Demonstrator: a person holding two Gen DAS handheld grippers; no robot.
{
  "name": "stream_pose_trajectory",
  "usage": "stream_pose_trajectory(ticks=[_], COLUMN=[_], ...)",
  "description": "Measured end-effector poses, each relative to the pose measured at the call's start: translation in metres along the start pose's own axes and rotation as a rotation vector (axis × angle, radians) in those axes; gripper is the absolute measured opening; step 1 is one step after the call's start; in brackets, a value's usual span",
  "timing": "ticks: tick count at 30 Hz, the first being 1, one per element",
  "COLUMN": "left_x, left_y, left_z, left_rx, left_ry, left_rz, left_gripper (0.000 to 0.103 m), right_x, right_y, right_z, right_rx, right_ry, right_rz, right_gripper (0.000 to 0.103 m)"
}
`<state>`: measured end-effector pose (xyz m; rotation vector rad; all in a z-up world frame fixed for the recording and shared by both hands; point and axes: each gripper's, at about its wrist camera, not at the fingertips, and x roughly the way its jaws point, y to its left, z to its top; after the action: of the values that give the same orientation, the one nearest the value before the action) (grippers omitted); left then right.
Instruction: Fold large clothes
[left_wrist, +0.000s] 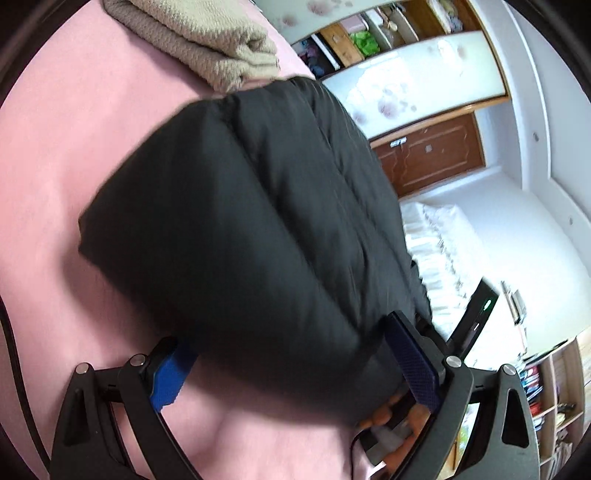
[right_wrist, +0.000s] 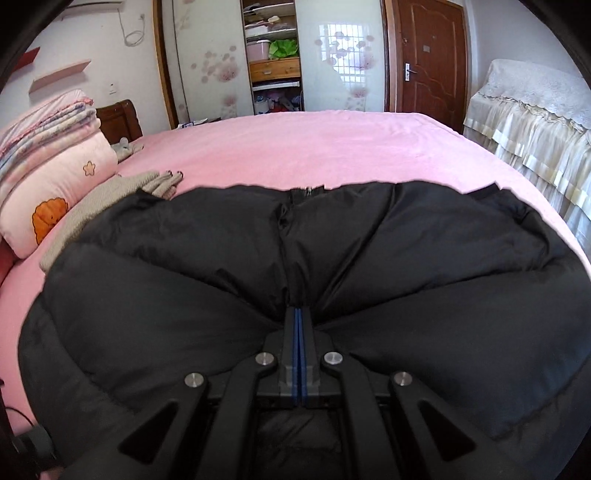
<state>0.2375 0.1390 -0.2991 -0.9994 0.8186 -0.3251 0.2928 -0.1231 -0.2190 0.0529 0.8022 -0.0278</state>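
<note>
A black puffer jacket (right_wrist: 295, 251) lies folded on the pink bed (right_wrist: 314, 147), its zipper running down the middle. My right gripper (right_wrist: 298, 314) is shut, its blue pads pinching the jacket's near edge at the zipper. In the left wrist view the jacket (left_wrist: 240, 221) is a thick folded bundle. My left gripper (left_wrist: 291, 362) is wide open around the bundle's near end, one blue pad on each side of it; whether the pads touch it I cannot tell.
A folded beige knit garment (left_wrist: 207, 40) lies on the bed just beyond the jacket, also in the right wrist view (right_wrist: 122, 192). Stacked pink bedding (right_wrist: 48, 166) sits at the left. A wardrobe (right_wrist: 273, 55), a door (right_wrist: 428, 55) and lace-covered furniture (right_wrist: 535, 122) stand beyond the bed.
</note>
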Motion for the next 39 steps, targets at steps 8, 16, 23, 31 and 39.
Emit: stream_pose_trajectory(ticks=[8,16,23,31,39], left_x=[0.022,0.04,0.042,0.038,0.068], left_y=[0.005,0.004,-0.039,-0.141,-0.232], left_z=[0.017,0.042,0.051,0.022,-0.042], left_rx=[-0.065,-0.112,0.077,0.52,0.966], left_ry=[-0.029,-0.07,-0.078,-0.166,-0.204], left_rz=[-0.052,-0.084,0.027,0.233,0.34], left_gripper=[0.095,0.096,0.046,0.021,0.021], right_x=[0.011,0.018,0.022,0.028,0.037], right_y=[0.0,-0.005,-0.01,-0.018,-0.034], right_z=[-0.005,-0.007,-0.011,-0.013,-0.018], right_rx=[-0.013,-0.011,0.004,0.033,0.093], right_ry=[0.015,0.024,0.028,0.04,0.051], right_rz=[0.004,0.019,0.026,0.056,0.11], right_gripper=[0.0,0.0,0.0,0.0,0.0])
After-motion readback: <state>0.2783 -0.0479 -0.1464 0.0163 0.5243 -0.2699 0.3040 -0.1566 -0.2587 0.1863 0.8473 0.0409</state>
